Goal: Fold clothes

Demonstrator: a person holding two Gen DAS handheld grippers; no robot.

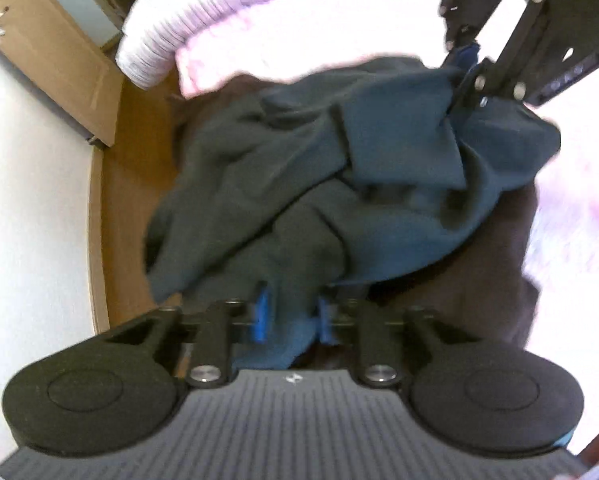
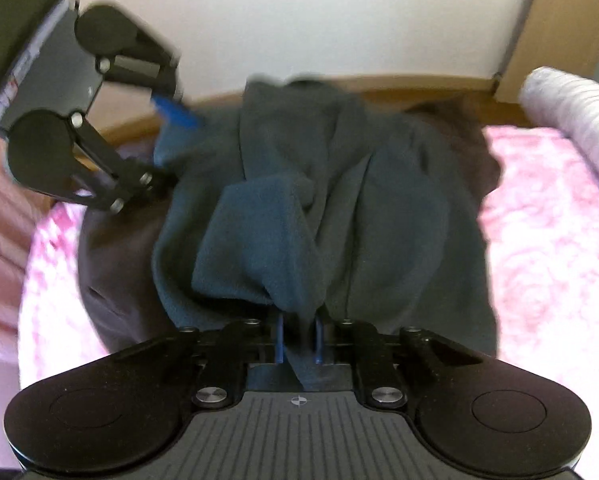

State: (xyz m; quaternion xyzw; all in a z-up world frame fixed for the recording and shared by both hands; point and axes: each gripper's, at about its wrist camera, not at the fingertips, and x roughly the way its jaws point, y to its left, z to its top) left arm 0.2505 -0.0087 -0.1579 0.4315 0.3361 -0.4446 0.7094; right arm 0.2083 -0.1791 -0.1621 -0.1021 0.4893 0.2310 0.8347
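**Both grippers pinching a soft teal garment over the bed**

Left wrist view: the left gripper point(image 1: 291, 320) is pinching a near edge of the teal garment point(image 1: 299, 184), cloth bunching between its blue pads point(image 1: 261, 316). The garment is hanging in loose, crumpled folds above a brown cloth point(image 1: 479, 280) on the pink bedspread point(image 1: 579, 200). At far right the right gripper point(image 1: 465, 80) is gripping another edge. A rolled white blanket point(image 1: 159, 40) is lying at far left.

Right wrist view: the right gripper point(image 2: 298, 340) is closing on a gathered fold of the garment point(image 2: 319, 200); the left gripper point(image 2: 167, 136) is holding the far left part, its pads blurred.

The fabric is looking like fleece: light, limp, thick, not slippery, likely sagging between the holds. Taking hold at corners or hems, well apart, should be spreading it flat; the present bunched pinches are probably leaving it twisted.
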